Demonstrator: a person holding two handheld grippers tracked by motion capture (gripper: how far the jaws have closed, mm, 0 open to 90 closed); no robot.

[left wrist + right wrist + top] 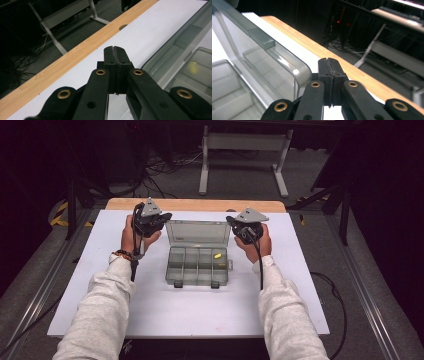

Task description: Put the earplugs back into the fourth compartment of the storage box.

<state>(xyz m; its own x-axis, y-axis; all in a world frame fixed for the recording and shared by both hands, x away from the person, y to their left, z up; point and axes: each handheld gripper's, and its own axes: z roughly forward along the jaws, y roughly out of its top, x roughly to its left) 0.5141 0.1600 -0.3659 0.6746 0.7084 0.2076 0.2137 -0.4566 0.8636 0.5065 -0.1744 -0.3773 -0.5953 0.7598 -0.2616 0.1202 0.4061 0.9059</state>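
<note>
Open organiser box (198, 265) mid worktop (150, 310), raised lid (198, 233) walls off far side between both tongs. Bare worktop left, right, in front. Box compartments reachable from above.

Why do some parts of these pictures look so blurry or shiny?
High view: bright white mat, dark surroundings. Left gripper view: near arms soft, yellow piece a blur through the box. Right gripper view: glare streaks the clear lid, and the background is dim.

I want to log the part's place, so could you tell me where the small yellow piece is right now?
In the high view the small yellow piece lies inside the open clear organizer box, in its rightmost compartment toward the raised lid, nearer the right gripper.
</note>
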